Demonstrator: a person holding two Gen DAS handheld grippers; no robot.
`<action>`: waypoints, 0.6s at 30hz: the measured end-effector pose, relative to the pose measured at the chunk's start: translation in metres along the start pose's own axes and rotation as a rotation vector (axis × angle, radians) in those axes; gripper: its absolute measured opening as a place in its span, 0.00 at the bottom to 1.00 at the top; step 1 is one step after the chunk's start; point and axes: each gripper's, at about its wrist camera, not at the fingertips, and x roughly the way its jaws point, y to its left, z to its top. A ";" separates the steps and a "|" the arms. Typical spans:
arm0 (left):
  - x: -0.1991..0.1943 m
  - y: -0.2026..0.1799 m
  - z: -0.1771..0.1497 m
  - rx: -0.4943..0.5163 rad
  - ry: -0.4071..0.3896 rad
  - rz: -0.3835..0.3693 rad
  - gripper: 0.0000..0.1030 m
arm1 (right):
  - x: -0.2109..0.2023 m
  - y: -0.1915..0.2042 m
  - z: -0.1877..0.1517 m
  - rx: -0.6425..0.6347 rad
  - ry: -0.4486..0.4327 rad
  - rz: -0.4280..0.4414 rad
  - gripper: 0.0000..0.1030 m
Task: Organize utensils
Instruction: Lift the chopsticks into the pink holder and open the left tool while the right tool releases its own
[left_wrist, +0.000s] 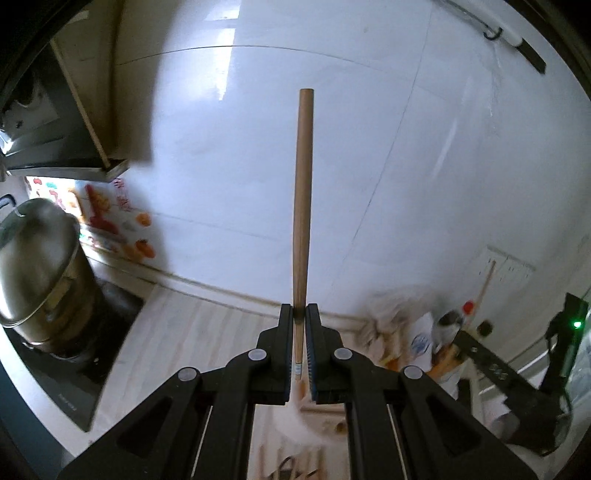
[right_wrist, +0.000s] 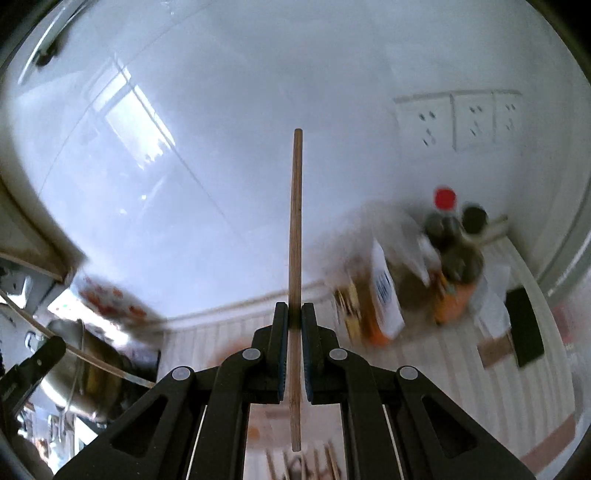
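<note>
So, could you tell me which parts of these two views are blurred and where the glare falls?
Left wrist view: the handle is sharp, the counter clutter smeared, window glare on the wall tiles. Right wrist view: the stick is crisp, the bottles motion-blurred, glare at upper left; both bulge from fisheye.

Two hand-held grippers — left (left_wrist: 300, 314), right (right_wrist: 294, 314), one wooden-handled utensil (left_wrist: 303, 192), one thin stick (right_wrist: 296, 258), one steel pot (left_wrist: 40, 269), three wall sockets (right_wrist: 424, 123).
</note>
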 end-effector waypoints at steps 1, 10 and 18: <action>0.006 -0.002 0.003 -0.007 0.004 -0.012 0.04 | 0.006 0.004 0.008 0.002 -0.008 0.005 0.07; 0.071 -0.024 -0.004 -0.011 0.133 -0.069 0.04 | 0.070 0.018 0.034 0.025 -0.015 0.016 0.07; 0.114 -0.027 -0.033 0.017 0.230 -0.041 0.04 | 0.101 0.018 0.010 -0.022 0.021 0.015 0.07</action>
